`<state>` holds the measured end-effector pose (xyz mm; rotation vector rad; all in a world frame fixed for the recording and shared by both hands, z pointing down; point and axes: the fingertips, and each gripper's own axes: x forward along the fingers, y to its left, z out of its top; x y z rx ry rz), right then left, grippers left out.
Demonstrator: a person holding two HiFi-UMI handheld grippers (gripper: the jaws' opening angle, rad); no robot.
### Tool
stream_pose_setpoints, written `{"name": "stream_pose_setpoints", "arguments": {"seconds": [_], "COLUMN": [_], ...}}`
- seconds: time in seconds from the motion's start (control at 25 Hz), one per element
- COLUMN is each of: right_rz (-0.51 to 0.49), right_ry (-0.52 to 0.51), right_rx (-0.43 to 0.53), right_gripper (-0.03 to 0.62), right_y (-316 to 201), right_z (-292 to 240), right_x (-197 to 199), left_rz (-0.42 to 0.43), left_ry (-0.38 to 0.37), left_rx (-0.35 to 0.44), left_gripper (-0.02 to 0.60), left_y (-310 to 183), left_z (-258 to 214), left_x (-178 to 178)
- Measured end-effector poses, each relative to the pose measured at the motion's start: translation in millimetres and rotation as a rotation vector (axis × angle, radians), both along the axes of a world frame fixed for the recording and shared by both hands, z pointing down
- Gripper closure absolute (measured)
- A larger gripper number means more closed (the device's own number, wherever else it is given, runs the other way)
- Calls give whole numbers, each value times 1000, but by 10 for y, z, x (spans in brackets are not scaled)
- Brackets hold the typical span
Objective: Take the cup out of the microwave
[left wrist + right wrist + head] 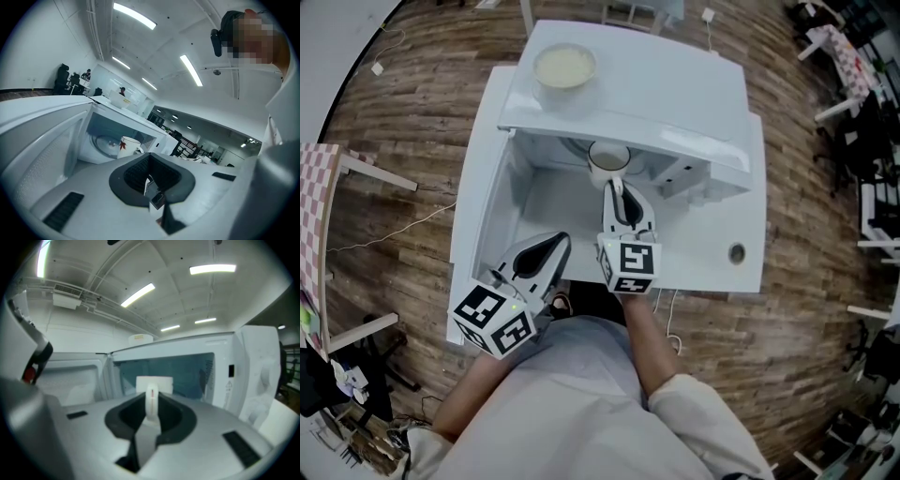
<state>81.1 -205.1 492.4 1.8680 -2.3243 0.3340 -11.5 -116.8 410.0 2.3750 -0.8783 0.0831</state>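
Observation:
A white cup (pixel 608 157) with a red leaf print (pixel 129 144) stands at the mouth of the open white microwave (pixel 675 103). In the right gripper view the cup (pixel 154 382) is straight ahead, with its handle pinched between the jaws. My right gripper (pixel 617 190) is shut on that handle. My left gripper (pixel 555 248) hovers lower left of the cup, in front of the oven opening, and looks shut with nothing held. The glass turntable (pixel 104 142) shows behind the cup.
The microwave door (pixel 42 154) hangs open to the left. A cream bowl (pixel 565 66) sits on top of the microwave. The white table (pixel 741 267) under it has a round cable hole. Wooden floor, cables and other furniture surround it.

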Motion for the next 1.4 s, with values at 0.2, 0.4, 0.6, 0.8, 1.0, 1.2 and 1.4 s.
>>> {"name": "stream_pose_setpoints", "arguments": {"seconds": [0.2,0.4,0.6,0.8,1.0,1.2,1.4], "right_rz": [-1,-7,-11,-12,-19,-38,-62], "right_ry": [1,-3,-10,-11,-20,-16,-14], "right_rx": [3,7,20,32,38,57,70], "right_gripper": [525,525,525,525,525,525,525], "right_y": [116,230,327,439,545,671,785], "right_z": [-50,-99,-201,-324,-414,-537,-639], "right_x": [-21,-33,-55,-28,-38,-46,-132], "left_rz": [5,1,18,22,19,16,8], "left_ry": [7,19,39,53,61,65,80], "left_rx": [12,29,53,58,71,86,89], "left_gripper": [572,571,572,571,571,571,572], "left_y": [63,83,115,153,173,231,254], "left_z": [-38,-95,-154,-199,-237,-280,-310], "left_x": [-7,-24,14,56,26,15,-50]}}
